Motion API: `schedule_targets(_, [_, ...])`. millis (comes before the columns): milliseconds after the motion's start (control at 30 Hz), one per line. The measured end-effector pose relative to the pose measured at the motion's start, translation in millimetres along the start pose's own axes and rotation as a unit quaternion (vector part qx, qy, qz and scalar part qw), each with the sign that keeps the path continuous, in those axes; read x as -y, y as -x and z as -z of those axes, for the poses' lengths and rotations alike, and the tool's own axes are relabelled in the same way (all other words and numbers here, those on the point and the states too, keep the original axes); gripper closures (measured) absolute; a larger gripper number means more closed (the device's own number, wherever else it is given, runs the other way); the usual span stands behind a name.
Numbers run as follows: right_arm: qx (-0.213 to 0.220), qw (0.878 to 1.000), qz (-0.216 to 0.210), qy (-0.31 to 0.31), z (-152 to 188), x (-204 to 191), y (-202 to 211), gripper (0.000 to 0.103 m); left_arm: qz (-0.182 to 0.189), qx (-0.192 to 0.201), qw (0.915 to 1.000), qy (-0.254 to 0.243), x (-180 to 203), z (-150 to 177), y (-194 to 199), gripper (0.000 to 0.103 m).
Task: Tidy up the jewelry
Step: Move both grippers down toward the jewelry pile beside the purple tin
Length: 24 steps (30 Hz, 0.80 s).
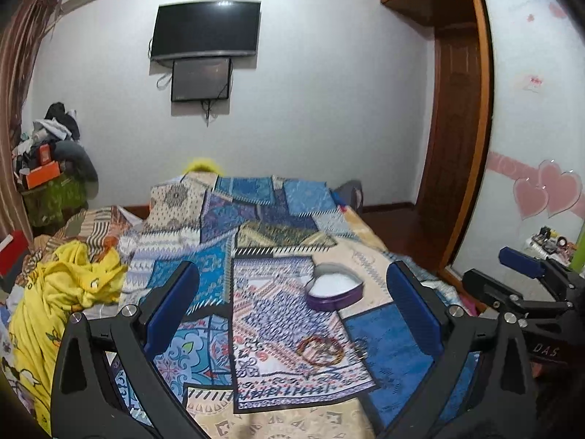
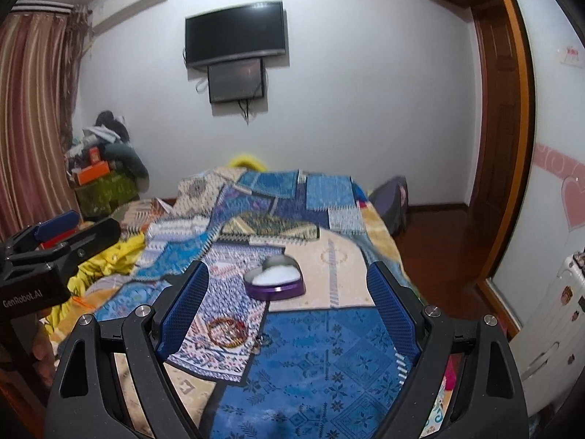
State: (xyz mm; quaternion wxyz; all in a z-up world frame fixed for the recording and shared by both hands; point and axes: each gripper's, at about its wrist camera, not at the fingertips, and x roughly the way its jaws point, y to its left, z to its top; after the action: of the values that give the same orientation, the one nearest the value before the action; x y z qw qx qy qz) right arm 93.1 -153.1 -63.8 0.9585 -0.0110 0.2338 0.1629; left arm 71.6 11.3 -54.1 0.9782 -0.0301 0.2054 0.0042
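Observation:
A purple heart-shaped box (image 1: 334, 289) with a white lining lies open on the patchwork bedspread; it also shows in the right wrist view (image 2: 276, 282). Nearer to me lies a bunch of red and gold bangles (image 1: 320, 350), also in the right wrist view (image 2: 226, 332), with a small metal piece (image 2: 259, 340) beside them. My left gripper (image 1: 292, 307) is open and empty above the bangles. My right gripper (image 2: 289, 303) is open and empty, to the right of the bangles; it shows at the right edge of the left wrist view (image 1: 526, 274).
The bed (image 1: 256, 219) is covered by a blue patchwork spread. Yellow clothing (image 1: 69, 292) is heaped at its left. A wardrobe with a mirrored door (image 1: 530, 146) stands at the right. A TV (image 1: 206, 29) hangs on the far wall. A clutter pile (image 1: 51, 161) stands at the far left.

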Motion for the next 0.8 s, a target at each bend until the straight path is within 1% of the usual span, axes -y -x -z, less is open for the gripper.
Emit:
schedule_targets(100, [-0.030,1.000,0.002,-0.002,7,5,-13,0.017,-0.004,-0.039,0.9992,0.000,-9,9,-22,0.016])
schedule_targets(167, [-0.046,0.999,0.002,-0.004,11,7,-20,0.018,-0.002,-0.066,0.9978,0.002,-15,17,-36,0.020])
schedule_targets(233, [-0.064,0.998,-0.005,-0.003,14,8,-28,0.024,-0.001,-0.087,0.9962,0.002,-19,26,-49,0.028])
schedule_targets(267, [-0.075,0.997,-0.010,-0.003,16,8,-32,0.029,0.001,-0.102,0.9948,0.002,-21,31,-55,0.031])
schedule_targets(333, [-0.093,0.996,-0.019,-0.004,21,9,-39,0.034,0.012,-0.128,0.9917,0.006,-24,41,-66,0.041])
schedule_targets(400, [-0.106,0.994,-0.031,-0.004,25,9,-43,0.041,0.027,-0.155,0.9875,0.012,-27,51,-77,0.047])
schedule_targets(500, [-0.124,0.991,-0.046,-0.001,30,8,-52,0.044,0.037,-0.182,0.9824,0.016,-27,64,-84,0.051])
schedule_targets(567, [-0.134,0.989,-0.055,0.003,35,6,-56,0.045,0.047,-0.194,0.9796,0.020,-25,70,-88,0.052])
schedule_targets(633, [-0.142,0.988,-0.062,0.005,39,5,-61,0.045,0.059,-0.205,0.9766,0.023,-22,75,-92,0.058])
schedule_targets(767, [-0.165,0.983,-0.076,0.017,46,1,-71,0.045,0.071,-0.212,0.9747,0.007,-9,82,-96,0.064])
schedule_targets(800, [-0.171,0.982,-0.079,0.024,48,0,-74,0.045,0.077,-0.214,0.9737,0.004,-7,84,-96,0.067])
